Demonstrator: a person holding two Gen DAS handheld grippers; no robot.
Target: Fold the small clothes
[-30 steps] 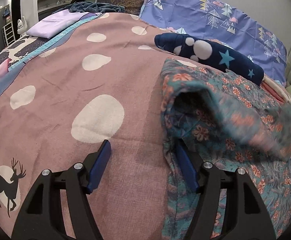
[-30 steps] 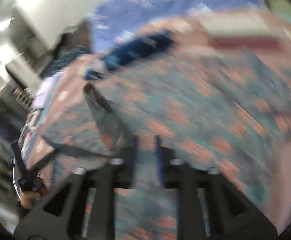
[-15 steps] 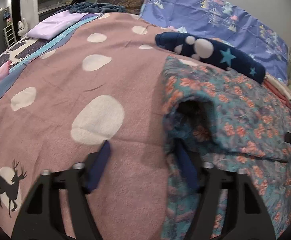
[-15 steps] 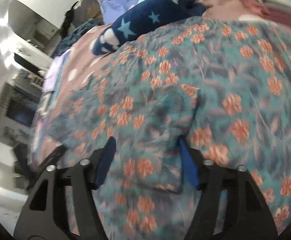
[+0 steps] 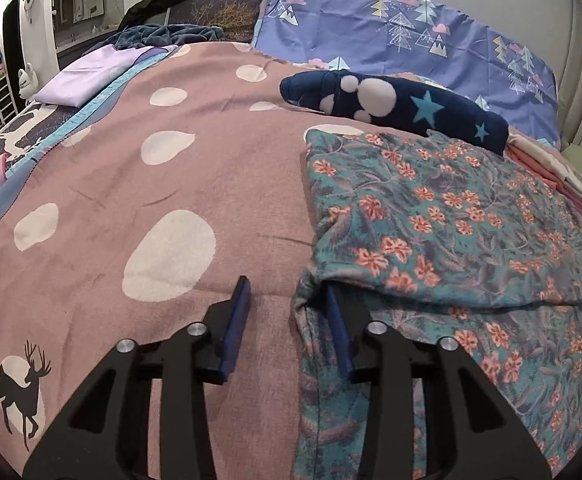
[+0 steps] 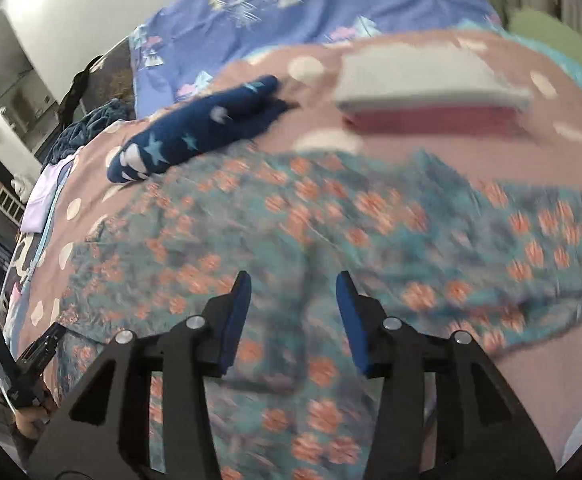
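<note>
Two grippers are at work over one floral garment (image 5: pixel 443 232), which lies spread on the right part of the pink spotted bedspread (image 5: pixel 139 184), with its upper part doubled over onto its lower part.

Nearest, the left gripper (image 5: pixel 287 300) is seen with its jaws closing; the garment's near left edge lies between them, the right pad tucked under the fold, but no pressing by both pads can be made out. The right gripper (image 6: pixel 293 300) is held above the middle of the cloth with its jaws opening and nothing between them; that view is blurred.

For the step in hand, judged to be the laying of a fold, the left edge should be pinched through both layers before any lifting, so that the fold is not dragged open. The free gripper would best be brought to the opposite edge, and the two edges carried over together and level, so that the hems are matched and no crease is trapped.

Farther off, one navy garment with stars (image 5: pixel 395 108) is counted just beyond the floral piece. To its right lies one stack of folded clothes (image 6: pixel 431 100). At the far left is one lilac folded piece (image 5: pixel 83 80), and at the head of the bed one blue tree-patterned pillow (image 5: pixel 403 28).
</note>
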